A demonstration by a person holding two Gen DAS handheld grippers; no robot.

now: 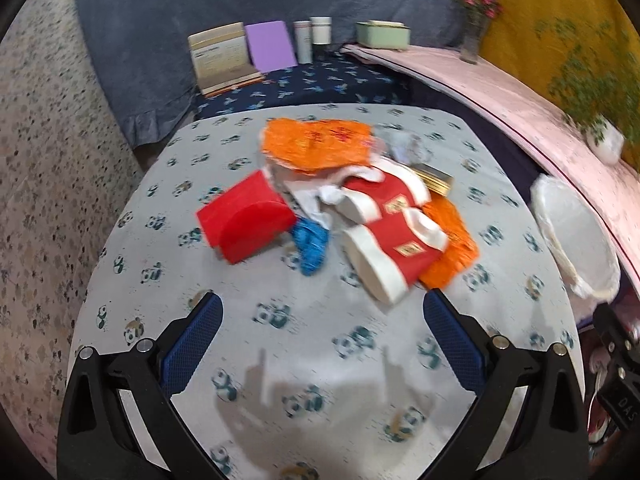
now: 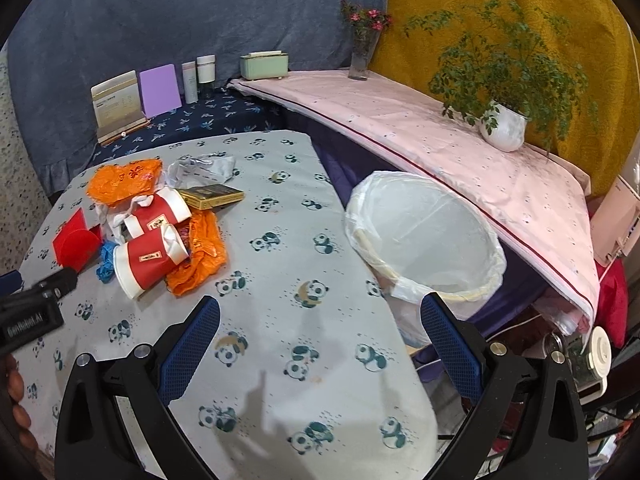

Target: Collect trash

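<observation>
Two grippers hover over a table (image 2: 280,240) draped in a grey panda-print cloth, and neither has hold of anything; the left gripper (image 1: 322,336) stands with its blue-padded fingers (image 1: 196,336) spread wide over bare cloth, and the right gripper (image 2: 320,336) is spread just as wide, its left finger over the table and its right finger over the near rim of the bin.

Trash lies heaped on the far-left part of the table as the right wrist sees it; two red paper cups with white rims lie tipped on their sides, the nearer cup (image 1: 394,254) touching the farther cup (image 1: 380,192); a red box (image 1: 248,220) sits at the left of the heap, with a crumpled blue scrap (image 1: 310,246) between it and the nearer cup; one orange plastic bag (image 1: 316,144) lies at the far side, another orange bag (image 1: 450,248) under the cups on the right; a gold-and-black packet (image 2: 211,197) rests just beyond the cups, near a crumpled clear wrapper (image 2: 200,168).

Off the table's right edge stands a round bin (image 2: 424,240) lined with a white bag, its mouth tilted toward the cameras, well apart from the heap; behind it a pink-covered shelf (image 2: 440,140) carries a potted fern (image 2: 502,124) and a vase of flowers (image 2: 362,56).
</observation>
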